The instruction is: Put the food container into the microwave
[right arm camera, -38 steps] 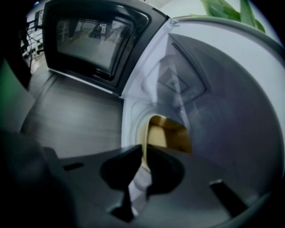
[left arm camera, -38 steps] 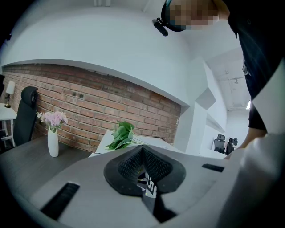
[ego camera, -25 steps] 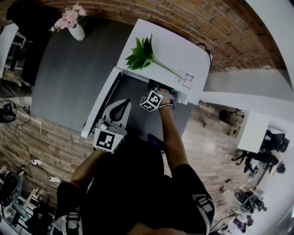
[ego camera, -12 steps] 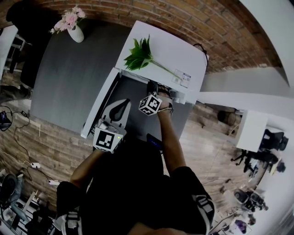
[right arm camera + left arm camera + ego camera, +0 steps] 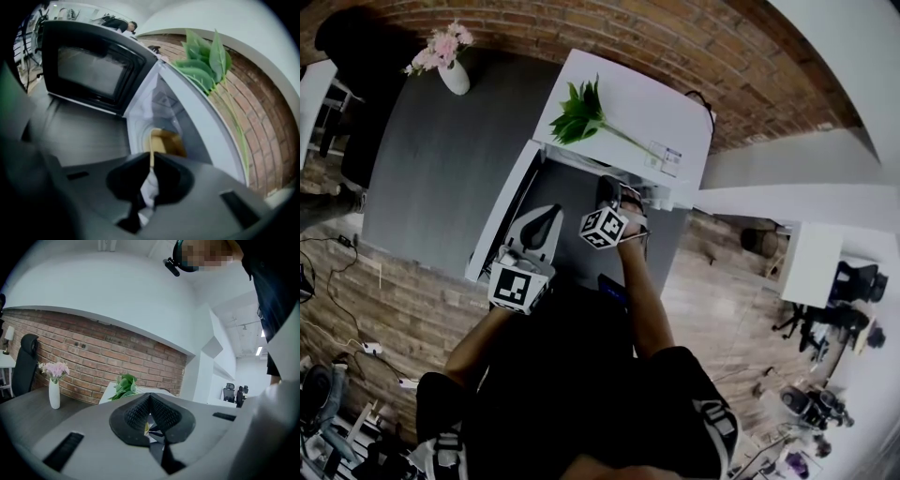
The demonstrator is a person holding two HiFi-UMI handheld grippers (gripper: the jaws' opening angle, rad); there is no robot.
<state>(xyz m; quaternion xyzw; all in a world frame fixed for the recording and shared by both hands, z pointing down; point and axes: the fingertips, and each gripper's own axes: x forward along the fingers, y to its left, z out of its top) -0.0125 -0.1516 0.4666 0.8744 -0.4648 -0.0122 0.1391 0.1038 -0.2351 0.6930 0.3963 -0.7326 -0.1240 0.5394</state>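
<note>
Firmly, right gripper pinches the food container rim inside the microwave; left gripper clenched.

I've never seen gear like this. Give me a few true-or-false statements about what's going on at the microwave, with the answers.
1. The microwave door stands open. True.
2. The right gripper has its jaws shut on the rim of the food container. True.
3. The vase of pink flowers stands on the microwave. False: it stands on the grey table; a green plant lies on the microwave.
4. The left gripper also holds the container. False: its jaws are together with nothing between them.
</note>
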